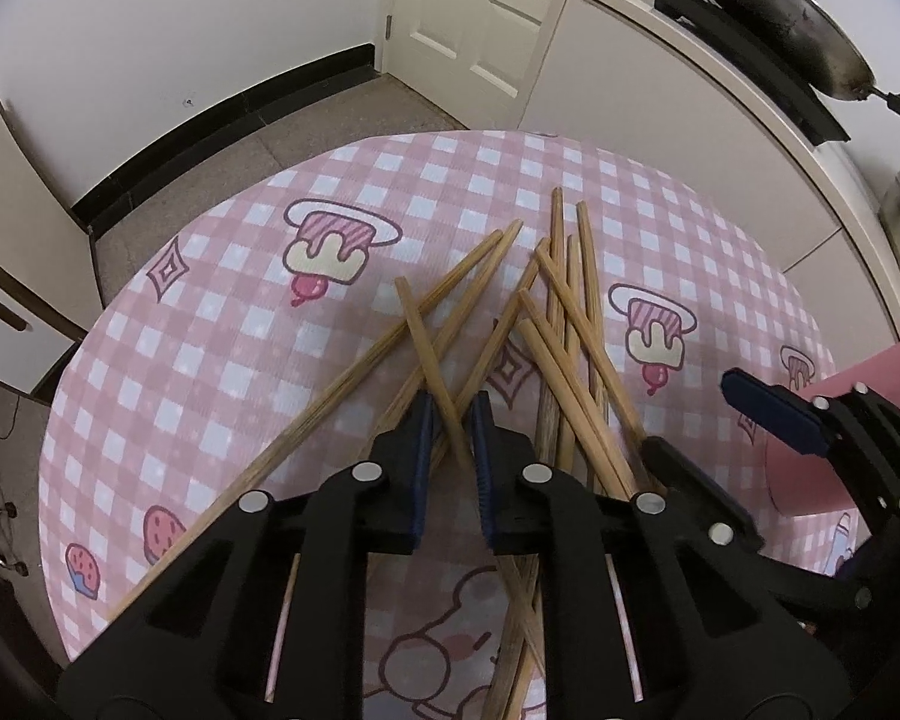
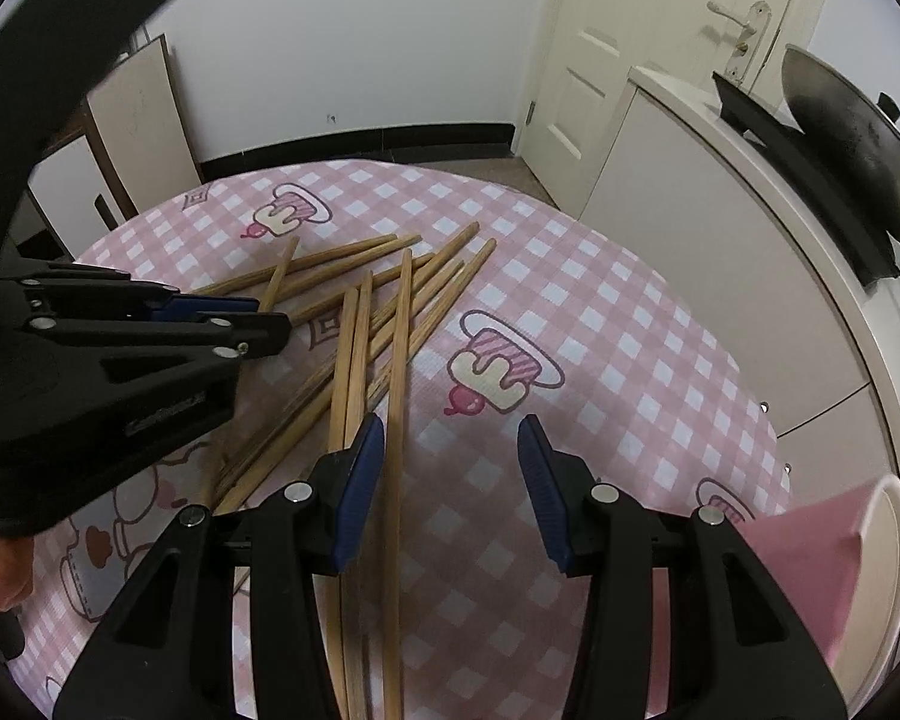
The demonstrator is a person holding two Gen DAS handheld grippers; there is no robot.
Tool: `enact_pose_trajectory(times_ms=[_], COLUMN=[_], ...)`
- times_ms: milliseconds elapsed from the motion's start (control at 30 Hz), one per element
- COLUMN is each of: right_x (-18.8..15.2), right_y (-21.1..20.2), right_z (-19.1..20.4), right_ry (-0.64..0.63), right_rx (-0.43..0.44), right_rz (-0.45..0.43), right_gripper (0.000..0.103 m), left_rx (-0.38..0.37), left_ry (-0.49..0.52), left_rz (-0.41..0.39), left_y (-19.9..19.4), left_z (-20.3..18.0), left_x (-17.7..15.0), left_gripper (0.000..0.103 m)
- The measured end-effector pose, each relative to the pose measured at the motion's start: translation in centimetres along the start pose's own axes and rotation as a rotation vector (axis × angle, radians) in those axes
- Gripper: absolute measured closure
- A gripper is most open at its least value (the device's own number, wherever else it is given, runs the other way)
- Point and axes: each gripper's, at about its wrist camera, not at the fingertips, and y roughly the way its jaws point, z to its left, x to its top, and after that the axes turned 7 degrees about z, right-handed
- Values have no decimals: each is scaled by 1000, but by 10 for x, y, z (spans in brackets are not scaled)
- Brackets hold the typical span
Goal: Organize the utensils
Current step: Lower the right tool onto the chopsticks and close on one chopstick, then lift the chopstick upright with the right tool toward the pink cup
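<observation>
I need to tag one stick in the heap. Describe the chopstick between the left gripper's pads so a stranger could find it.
Start at the pink checked tablecloth and its scattered pile of wooden chopsticks. At the pile's left side the left gripper has nearly closed around one chopstick. Unlike its neighbours, this one leans up-left, crossing two long sticks.

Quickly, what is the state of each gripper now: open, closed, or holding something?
Left gripper: nearly closed around one chopstick; firm grip cannot be told.
Right gripper: open, holding nothing; a chopstick lies between its fingers.
</observation>
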Motion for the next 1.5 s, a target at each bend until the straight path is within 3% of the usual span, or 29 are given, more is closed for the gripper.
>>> enact_pose_trajectory(times_ms=[167,200,267,333,467,667,800,1067,1167,1267,1367,1500], right_x=[7,8,10,12,12,4,-5,-22,-28,-32,-32,-30], right_y=[11,13,14,13,-3,-49,-78,-81,-72,-66,-71,-88], right_z=[4,4,4,4,5,0,-1,12,18,19,15,12], right_ry=[-18,-21,-24,-22,-5,39,59,58,60,68,78,72], right_rx=[-9,-6,-1,-11,-15,9,45,93,111,117,125,128], right_rz=[40,50,56,53,10,-104,-150,-97,-61,-56,-81,-113], right_gripper=[61,74,89,97,98,98,98,98,98,99,102,103], left_rx=[-70,-76,-87,-98,-144,-196,-191,-187,-129,-123,-156,-161], left_ry=[3,8,22,27,34,73,116,113,107,89,80,112], left_rz=[-25,-32,-47,-55,-77,-173,-224,-107,-63,-25,-29,-111], left_y=[-6,-10,-16,-21,-35,-84,-111,-93,-77,-60,-59,-89], left_z=[4,6,4,3,3,-2,-6,3,9,16,19,9], left_x=[-3,-6,-7,-7,-10,-24,-37,-47,-49,-52,-54,-54], left_gripper=[95,95,96,96,96,97,97,97,97,97,97,97])
